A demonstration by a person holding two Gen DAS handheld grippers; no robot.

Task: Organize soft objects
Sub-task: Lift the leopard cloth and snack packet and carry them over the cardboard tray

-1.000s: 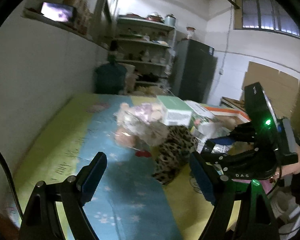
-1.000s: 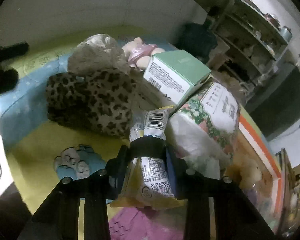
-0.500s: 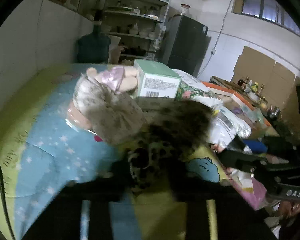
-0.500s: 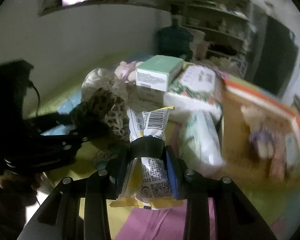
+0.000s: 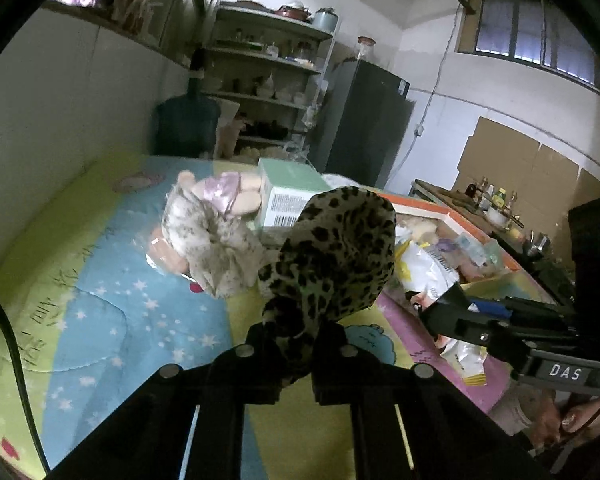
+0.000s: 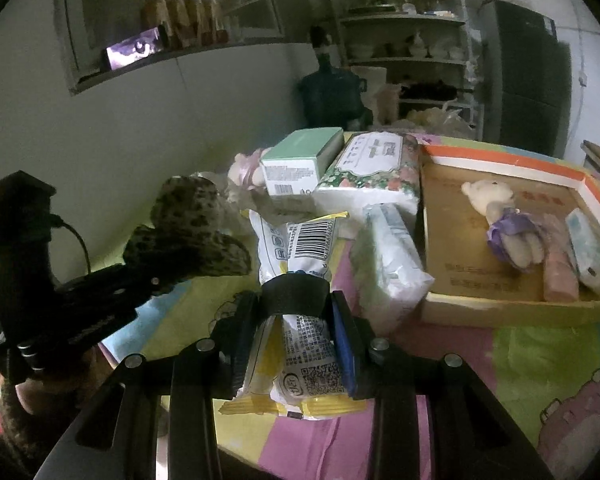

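Both grippers loaded — left gripper (image 5: 296,344) clamped on leopard plush (image 5: 336,256), right gripper (image 6: 296,320) on snack packet (image 6: 300,256) — cardboard tray (image 6: 500,304) right of frame partly filled, pile remains.

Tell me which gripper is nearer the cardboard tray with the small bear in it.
Right. The right gripper, clamping a yellow-and-white packet, sits just beside the cardboard tray. The left gripper, holding the leopard-print cloth, is farther off.
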